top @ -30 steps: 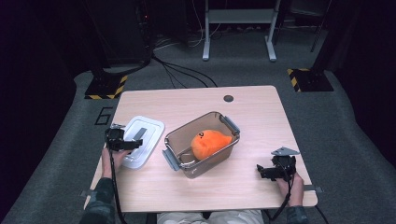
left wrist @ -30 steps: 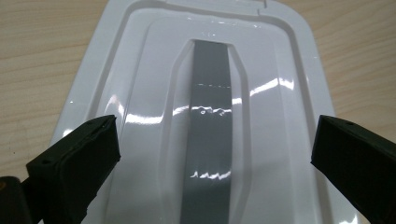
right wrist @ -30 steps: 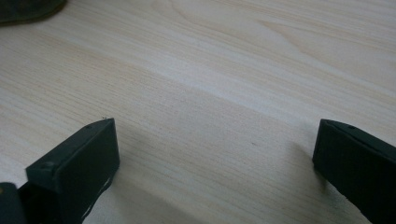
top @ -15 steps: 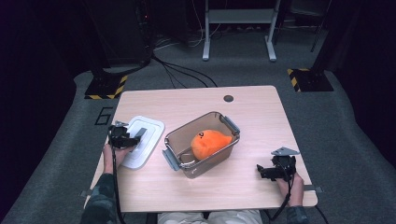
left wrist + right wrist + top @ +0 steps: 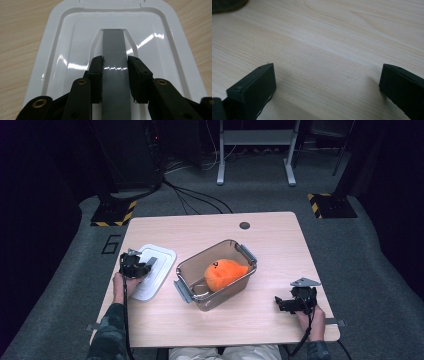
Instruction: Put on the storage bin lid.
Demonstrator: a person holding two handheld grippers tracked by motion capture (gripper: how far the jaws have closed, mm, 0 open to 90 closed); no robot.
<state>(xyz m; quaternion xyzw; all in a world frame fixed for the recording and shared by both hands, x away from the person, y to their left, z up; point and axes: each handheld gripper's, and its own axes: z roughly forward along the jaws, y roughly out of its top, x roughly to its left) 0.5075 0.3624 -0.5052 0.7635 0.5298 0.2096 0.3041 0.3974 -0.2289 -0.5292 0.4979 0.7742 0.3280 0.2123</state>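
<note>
Step in hand: judging from the layout, the person is taking hold of the white lid (image 5: 153,278), probably to close the clear container (image 5: 216,275).
Left gripper: the left gripper (image 5: 115,75) is sitting low over the lid, its jaws standing on either side of the raised grey handle strip (image 5: 113,50) that runs down the lid's middle.
Left jaws: they are narrowed almost to the strip's width; whether the pads are actually pressing on it I cannot tell, since thin slivers of gap seem to show at the tips.
Right gripper: the right gripper (image 5: 292,302) is resting at the near right of the desk (image 5: 280,235), well apart from the container, its jaws spread wide with only bare wood between them.
Lid: it is lying flat on the desk, just beside the container's left end.
Container: it is standing open near the desk's middle with an orange plush toy (image 5: 224,271) inside.
Next move: it is calling for a firm pinch on the strip, then a level lift across to the container's rim, lining up corners with the grey side latches (image 5: 182,291).
</note>
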